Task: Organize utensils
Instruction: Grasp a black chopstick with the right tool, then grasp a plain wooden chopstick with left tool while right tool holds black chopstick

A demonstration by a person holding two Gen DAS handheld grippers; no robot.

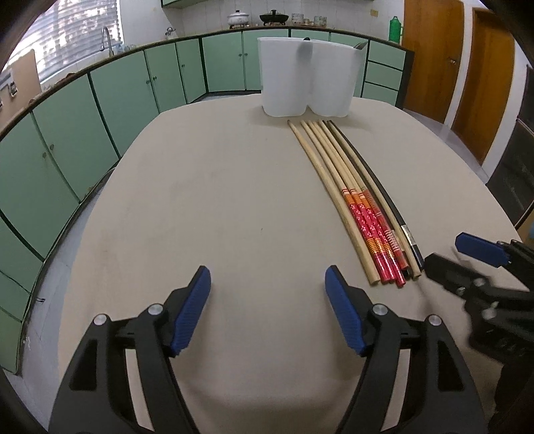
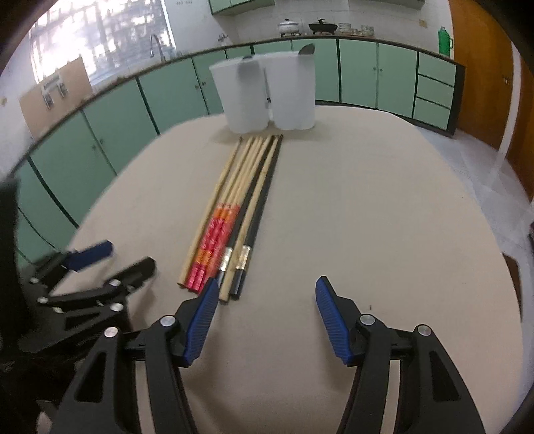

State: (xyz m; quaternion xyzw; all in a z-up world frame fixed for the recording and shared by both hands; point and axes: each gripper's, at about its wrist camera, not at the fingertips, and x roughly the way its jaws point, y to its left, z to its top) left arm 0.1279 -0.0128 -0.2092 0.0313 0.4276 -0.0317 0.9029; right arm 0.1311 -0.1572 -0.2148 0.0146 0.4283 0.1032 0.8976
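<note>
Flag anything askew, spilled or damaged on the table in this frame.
Nothing stands out. The chopsticks lie in one tidy parallel row before the upright white holder, which already holds utensils. Both the left gripper and right gripper are open and hold nothing.

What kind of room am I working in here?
Most likely a home kitchen: green cabinets under a counter, a sink tap by the window, and pots on the far counter.

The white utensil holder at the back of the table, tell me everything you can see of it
The white utensil holder looks like translucent plastic, formed as two tall rounded compartments joined side by side. It stands upright on the far end of the table, just beyond the chopsticks' tips. Dark utensil ends poke above its rim; what they are is unclear.
</note>
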